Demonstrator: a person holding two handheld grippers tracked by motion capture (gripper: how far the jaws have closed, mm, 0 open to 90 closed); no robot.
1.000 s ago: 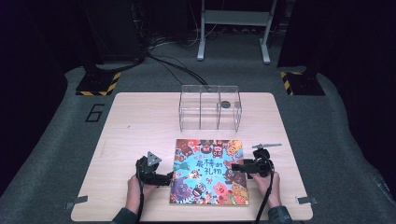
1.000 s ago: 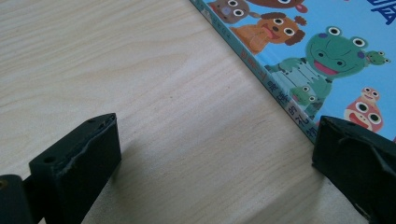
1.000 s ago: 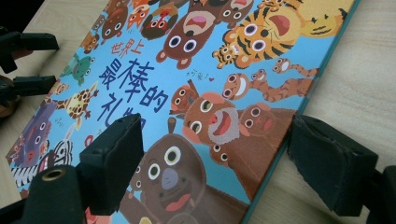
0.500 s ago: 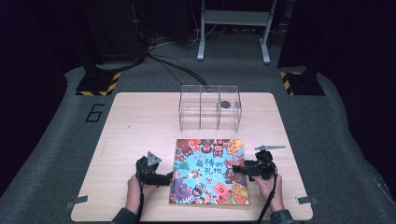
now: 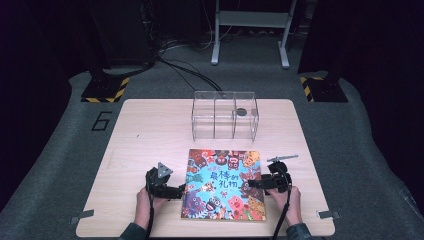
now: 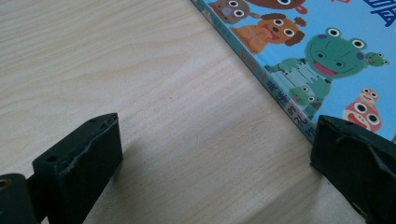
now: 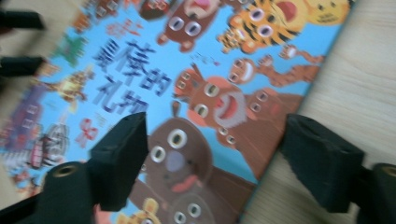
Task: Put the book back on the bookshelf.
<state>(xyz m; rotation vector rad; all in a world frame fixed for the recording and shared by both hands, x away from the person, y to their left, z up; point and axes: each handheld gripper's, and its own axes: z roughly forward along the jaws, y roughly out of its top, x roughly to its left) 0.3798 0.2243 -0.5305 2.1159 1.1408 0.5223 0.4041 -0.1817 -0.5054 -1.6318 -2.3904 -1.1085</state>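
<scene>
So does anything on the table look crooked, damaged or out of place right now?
Nothing stands out. The picture book lies flat and closed on the wooden table, roughly square to its edge. The clear three-compartment organizer stands upright behind it, with a small dark round thing in its right compartment.

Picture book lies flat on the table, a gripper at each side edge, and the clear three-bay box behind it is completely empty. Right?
Not quite: the clear three-bay box is not empty. The high view shows a small dark round thing in its right-hand bay. The rest holds: the picture book lies flat on the table, with the left gripper at its left edge and the right gripper at its right edge.
</scene>
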